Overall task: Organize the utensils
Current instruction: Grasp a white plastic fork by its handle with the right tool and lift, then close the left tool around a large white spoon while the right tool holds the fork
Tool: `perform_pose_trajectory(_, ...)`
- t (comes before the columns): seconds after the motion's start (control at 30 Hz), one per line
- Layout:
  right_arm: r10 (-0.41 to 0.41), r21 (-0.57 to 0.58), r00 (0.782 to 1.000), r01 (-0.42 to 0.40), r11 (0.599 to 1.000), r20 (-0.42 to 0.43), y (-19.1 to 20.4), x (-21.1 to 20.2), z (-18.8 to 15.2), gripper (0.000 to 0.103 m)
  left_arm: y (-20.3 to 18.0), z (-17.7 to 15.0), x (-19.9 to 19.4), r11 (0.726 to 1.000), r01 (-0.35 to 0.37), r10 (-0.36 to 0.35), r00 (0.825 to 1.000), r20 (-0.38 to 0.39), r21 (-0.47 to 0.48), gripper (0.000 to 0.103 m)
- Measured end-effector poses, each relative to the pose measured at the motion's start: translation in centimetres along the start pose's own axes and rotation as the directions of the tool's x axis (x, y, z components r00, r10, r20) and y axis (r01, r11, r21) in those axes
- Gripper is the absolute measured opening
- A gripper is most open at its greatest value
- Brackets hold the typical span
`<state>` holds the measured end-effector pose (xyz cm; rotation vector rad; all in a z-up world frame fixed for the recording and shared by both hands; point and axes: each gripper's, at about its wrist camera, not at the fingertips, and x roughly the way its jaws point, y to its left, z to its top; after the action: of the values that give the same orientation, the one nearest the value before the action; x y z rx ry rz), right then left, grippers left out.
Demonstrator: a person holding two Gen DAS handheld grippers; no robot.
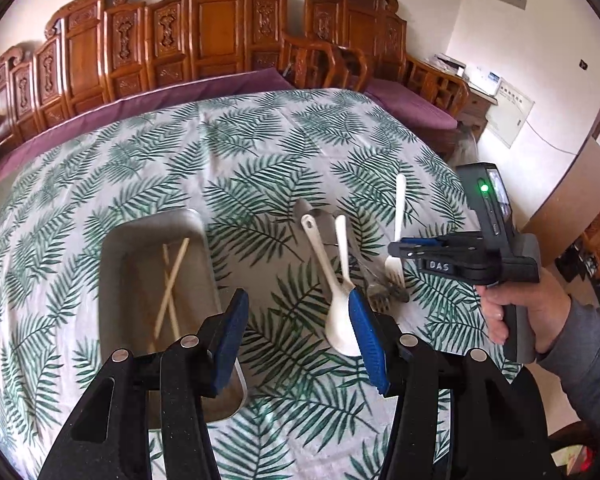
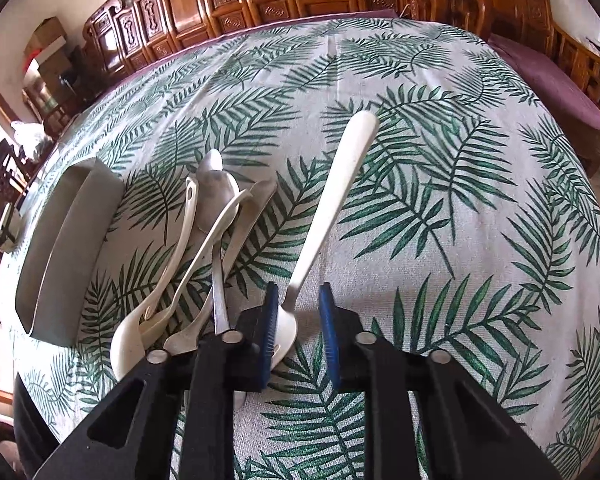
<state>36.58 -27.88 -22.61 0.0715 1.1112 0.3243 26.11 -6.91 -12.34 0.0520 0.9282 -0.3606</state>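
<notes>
A metal tray (image 1: 116, 248) lies on the leaf-print tablecloth with two wooden chopsticks (image 1: 171, 284) in it; it also shows in the right wrist view (image 2: 64, 248). Right of it is a pile of white spoons (image 1: 340, 312) and metal utensils (image 2: 216, 188). My left gripper (image 1: 300, 336) is open and empty, hovering between the tray and the pile. My right gripper (image 2: 298, 332) is open, its fingers either side of the neck of a white plastic fork (image 2: 332, 200), not clamped; the fork (image 1: 398, 216) and the right gripper (image 1: 416, 250) also show in the left wrist view.
The tablecloth (image 2: 440, 208) covers a round table. Carved wooden chairs and benches with purple cushions (image 1: 412, 108) stand behind it. A wooden side table stands by the wall at the right.
</notes>
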Motion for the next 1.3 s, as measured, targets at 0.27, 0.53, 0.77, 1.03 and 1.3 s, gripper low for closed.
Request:
perform_pose_trajectory(0.27, 0.03, -0.019, 1.0, -0.03, 0.999, -0.007, 0.3, 0.1, -0.1, 0.008, -1.7, 0.5, 2.5, 0.999, 0.028, -0.027, 0.999, -0.046, 0.018, 0.05)
perform_pose_trajectory(0.53, 0.042, 0.005, 0.998, -0.042, 0.999, 0.041, -1.2, -3.2, -0.9, 0.004, -2.3, 0.5, 5.4, 0.999, 0.033, -0.031, 0.995, -0.099, 0.015, 0.049)
perform_pose_trajectory(0.77, 0.029, 0.013, 0.999, -0.03, 0.999, 0.04, -2.3, -5.5, -2.8, 0.004, -3.1, 0.4, 8.2, 0.999, 0.042, -0.042, 0.988, -0.147, -0.006, 0.049)
perform_pose_trajectory(1.03, 0.038, 0.017, 0.998, -0.039, 0.999, 0.052, -2.3, -6.9, -4.5, 0.004, -2.4, 0.4, 11.4, 0.997, 0.039, -0.053, 0.977, -0.209, -0.069, 0.043)
perform_pose_trajectory(1.3, 0.062, 0.01, 0.997, -0.062, 0.998, 0.055, -1.5, -7.4, -4.7, 0.004, -2.3, 0.1, 13.4, 0.994, 0.025, -0.054, 0.961, -0.273, -0.106, 0.032)
